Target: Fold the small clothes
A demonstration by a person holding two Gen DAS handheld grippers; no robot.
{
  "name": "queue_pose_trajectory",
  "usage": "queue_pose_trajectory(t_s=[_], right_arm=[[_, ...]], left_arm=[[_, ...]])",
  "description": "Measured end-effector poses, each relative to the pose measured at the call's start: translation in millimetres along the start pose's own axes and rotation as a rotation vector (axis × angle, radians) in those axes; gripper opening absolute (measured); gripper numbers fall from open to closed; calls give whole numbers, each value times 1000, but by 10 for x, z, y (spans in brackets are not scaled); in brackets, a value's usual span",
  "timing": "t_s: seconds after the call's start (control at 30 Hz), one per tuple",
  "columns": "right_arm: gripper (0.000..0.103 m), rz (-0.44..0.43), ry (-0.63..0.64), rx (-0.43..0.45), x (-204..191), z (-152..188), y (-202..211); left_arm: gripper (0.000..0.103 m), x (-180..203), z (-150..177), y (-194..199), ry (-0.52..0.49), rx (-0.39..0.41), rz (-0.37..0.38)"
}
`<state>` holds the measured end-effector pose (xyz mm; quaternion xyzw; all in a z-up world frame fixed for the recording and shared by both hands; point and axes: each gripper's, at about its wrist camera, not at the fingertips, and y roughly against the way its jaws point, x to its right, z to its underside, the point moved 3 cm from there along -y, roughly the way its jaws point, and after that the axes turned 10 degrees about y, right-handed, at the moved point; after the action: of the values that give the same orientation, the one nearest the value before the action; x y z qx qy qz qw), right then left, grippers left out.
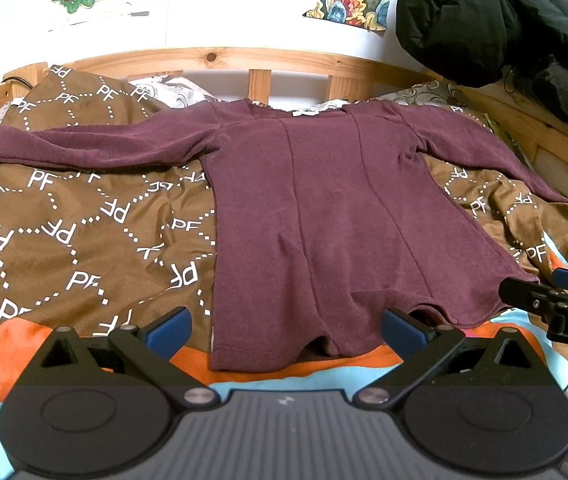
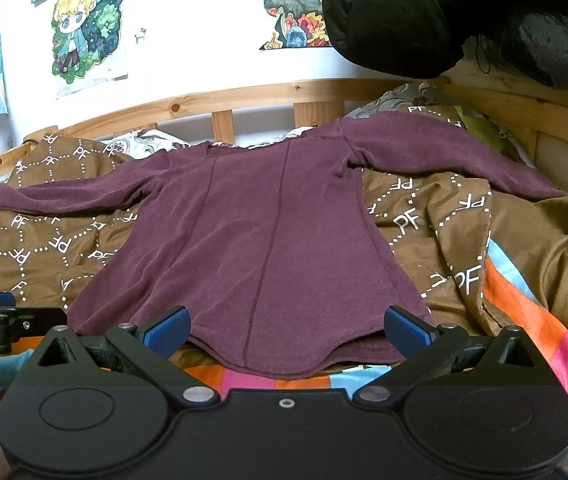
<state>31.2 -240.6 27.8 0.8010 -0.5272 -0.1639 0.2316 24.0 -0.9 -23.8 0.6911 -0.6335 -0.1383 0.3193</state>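
Right wrist alone shows the maroon top's (image 2: 267, 240) whole curved hem.

Two black plastic two-finger grippers: left gripper (image 1: 284, 330), right gripper (image 2: 286, 330). Blue ribbed fingertip pads (image 1: 169, 330). Silver pivot screws, round embossed discs, white lettering.

A long-sleeved top (image 1: 324, 216) is lying flat on a patterned blanket (image 1: 63, 232) on the bed, its hem toward the cameras, its neck toward the wooden headboard (image 1: 259, 60), and its sleeves reaching out to the left and right. The left gripper (image 1: 284, 330) is sitting just before the hem's left part and the right gripper (image 2: 286, 330) just before its right part, each with its fingers (image 1: 167, 330) spread wide apart, above a striped cover (image 2: 524, 312) lying under the blanket's near edge. Behind the headboard, posters (image 2: 83, 28) are hanging on the wall, and a padded jacket (image 1: 496, 16) is hanging at the far right above the bed's corner.
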Motion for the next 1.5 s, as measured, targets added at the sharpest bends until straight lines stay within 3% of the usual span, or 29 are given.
queue_pose_trajectory(t_s=[1.5], right_arm=[[102, -5, -5, -14, -17, 25, -38]], left_arm=[[103, 12, 93, -16, -3, -17, -3]])
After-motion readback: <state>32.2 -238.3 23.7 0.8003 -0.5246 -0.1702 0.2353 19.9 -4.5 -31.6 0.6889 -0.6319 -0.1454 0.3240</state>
